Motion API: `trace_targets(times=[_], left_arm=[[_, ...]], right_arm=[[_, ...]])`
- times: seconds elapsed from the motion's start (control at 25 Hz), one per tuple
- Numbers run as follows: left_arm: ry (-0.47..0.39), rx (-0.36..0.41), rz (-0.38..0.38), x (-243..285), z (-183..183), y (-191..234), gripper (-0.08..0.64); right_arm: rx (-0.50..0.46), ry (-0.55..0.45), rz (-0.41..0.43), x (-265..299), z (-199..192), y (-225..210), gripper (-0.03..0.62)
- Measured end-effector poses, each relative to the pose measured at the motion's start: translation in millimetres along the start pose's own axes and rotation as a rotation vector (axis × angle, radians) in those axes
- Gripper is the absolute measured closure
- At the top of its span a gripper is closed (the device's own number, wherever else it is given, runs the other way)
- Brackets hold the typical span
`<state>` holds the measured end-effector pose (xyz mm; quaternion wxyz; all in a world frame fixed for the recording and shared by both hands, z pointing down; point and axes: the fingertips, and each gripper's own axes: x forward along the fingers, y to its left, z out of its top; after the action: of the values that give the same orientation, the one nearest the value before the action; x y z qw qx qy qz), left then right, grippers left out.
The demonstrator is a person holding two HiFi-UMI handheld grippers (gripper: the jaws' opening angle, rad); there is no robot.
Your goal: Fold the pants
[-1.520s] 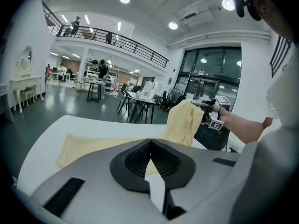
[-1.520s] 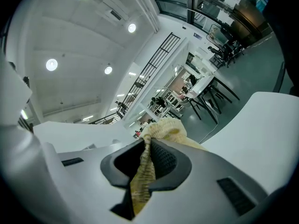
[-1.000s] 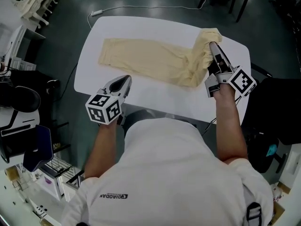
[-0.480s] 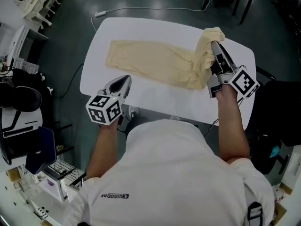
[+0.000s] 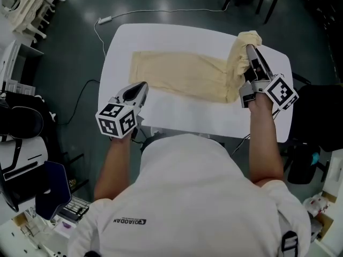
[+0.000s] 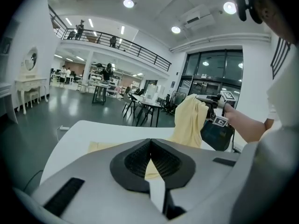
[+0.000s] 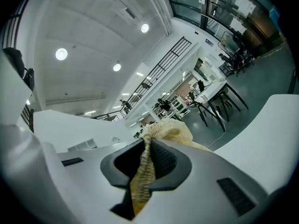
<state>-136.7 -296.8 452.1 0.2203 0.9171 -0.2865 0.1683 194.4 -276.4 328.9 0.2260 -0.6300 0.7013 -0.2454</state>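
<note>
Pale yellow pants [image 5: 182, 74] lie flat across the white table [image 5: 177, 116]. Their right end is lifted into a hanging bunch [image 5: 238, 52]. My right gripper [image 5: 250, 48] is shut on that raised end; in the right gripper view [image 7: 147, 146] the fabric [image 7: 142, 181] runs between the closed jaws. My left gripper [image 5: 140, 84] hovers over the table's near left part, just in front of the pants, shut with nothing in it. In the left gripper view [image 6: 150, 146] the flat pants [image 6: 105, 146], the raised fabric [image 6: 189, 122] and the right gripper [image 6: 219, 104] show ahead.
A white cable with a plug [image 5: 102, 20] lies on the dark floor beyond the table. Dark chairs [image 5: 21, 122] stand at the left and another dark seat [image 5: 316, 106] at the right. White furniture [image 5: 24, 4] is at the far left.
The right gripper has carried the raised end a little farther, and the pants' left end has slid slightly right on the table. The left gripper now stands nearer the pants' left end.
</note>
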Motion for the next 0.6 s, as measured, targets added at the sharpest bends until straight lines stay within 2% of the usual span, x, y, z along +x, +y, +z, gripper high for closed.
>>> trace_targets(times=[0.44,0.6], left_arm=[[0.027,-0.018,-0.093,-2.6,-0.6,63.7,0.532],[0.028,0.004,-0.105,-15.1,4.1,86.0,0.532]], right_arm=[[-0.076,0.020,-0.104,44.5,-39.4,42.1,0.532],[-0.091,0.026,-0.115,63.1,-58.8,61.7,0.532]])
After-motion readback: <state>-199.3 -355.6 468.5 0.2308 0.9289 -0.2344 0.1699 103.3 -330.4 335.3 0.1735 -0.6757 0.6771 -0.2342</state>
